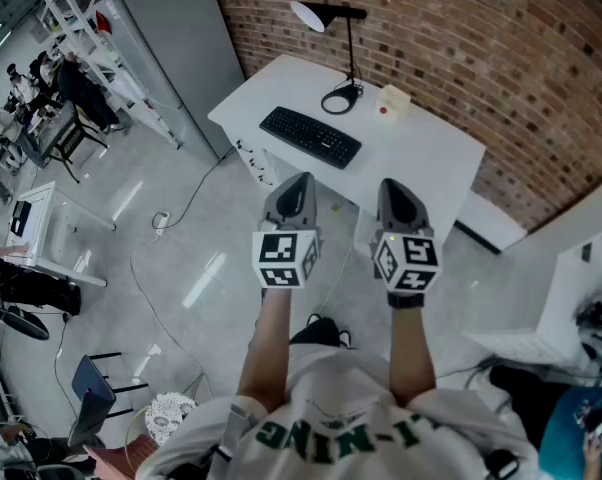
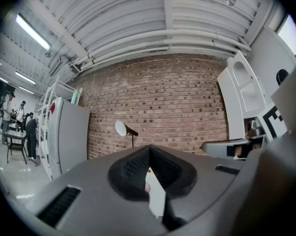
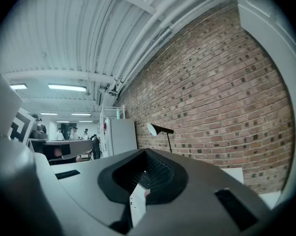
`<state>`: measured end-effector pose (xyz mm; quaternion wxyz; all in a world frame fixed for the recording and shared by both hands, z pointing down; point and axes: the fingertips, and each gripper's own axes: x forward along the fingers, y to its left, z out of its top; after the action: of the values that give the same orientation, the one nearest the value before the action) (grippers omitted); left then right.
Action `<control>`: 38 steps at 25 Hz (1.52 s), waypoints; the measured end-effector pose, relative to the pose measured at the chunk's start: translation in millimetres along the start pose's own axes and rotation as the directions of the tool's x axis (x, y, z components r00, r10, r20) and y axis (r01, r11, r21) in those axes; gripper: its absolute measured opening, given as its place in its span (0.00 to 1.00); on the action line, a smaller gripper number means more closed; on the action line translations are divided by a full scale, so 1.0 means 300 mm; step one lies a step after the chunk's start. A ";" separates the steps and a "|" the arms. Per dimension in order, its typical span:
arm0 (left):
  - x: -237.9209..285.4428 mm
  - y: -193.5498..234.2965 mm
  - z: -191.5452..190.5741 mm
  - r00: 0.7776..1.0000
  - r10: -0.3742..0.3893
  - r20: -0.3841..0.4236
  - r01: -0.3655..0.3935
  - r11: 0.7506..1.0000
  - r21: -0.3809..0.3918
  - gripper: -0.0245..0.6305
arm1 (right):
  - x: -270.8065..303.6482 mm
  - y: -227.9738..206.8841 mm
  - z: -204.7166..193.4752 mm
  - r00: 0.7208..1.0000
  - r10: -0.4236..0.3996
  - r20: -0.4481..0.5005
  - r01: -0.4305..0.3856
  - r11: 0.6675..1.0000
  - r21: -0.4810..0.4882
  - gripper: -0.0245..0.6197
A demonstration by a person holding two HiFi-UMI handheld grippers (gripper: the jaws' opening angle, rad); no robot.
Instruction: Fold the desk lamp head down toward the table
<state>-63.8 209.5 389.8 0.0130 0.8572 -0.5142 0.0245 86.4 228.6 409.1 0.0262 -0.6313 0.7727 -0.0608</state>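
Observation:
The black desk lamp (image 1: 327, 14) stands at the far edge of the white table (image 1: 431, 163), against the brick wall. Its head is raised on a thin upright stem above a ring base. It shows small and far off in the left gripper view (image 2: 121, 128) and in the right gripper view (image 3: 153, 129). My left gripper (image 1: 298, 180) and right gripper (image 1: 395, 184) are held side by side in front of my body, over the floor and short of the table's near edge. Both point level toward the wall. Each has its jaws shut with nothing between them.
A black keyboard (image 1: 310, 136) and a small cream box (image 1: 392, 101) lie on the table near the lamp. A grey cabinet (image 1: 181, 38) stands left of the table, and a cable (image 1: 171, 218) trails on the floor. White furniture (image 1: 581, 288) is at the right, and people sit far left.

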 end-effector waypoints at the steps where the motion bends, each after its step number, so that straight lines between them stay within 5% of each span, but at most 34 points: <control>1: 0.007 -0.003 -0.005 1.000 0.000 0.000 0.000 1.000 0.000 0.04 | 0.004 -0.005 -0.003 1.000 0.000 -0.001 0.000 1.000 -0.002 0.04; 20: 0.279 0.072 -0.030 1.000 -0.028 -0.008 0.028 0.999 -0.022 0.04 | 0.247 -0.086 0.018 0.998 0.028 0.049 -0.028 1.000 0.007 0.04; 38: 0.820 0.485 0.094 0.996 -0.084 0.031 0.085 0.996 -0.028 0.04 | 0.917 -0.053 0.101 0.999 0.014 0.029 -0.014 1.000 -0.013 0.04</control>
<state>-75.6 -77.0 374.9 0.0188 0.8782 -0.4779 0.0035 50.0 -45.5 391.2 0.0341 -0.6268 0.7770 -0.0465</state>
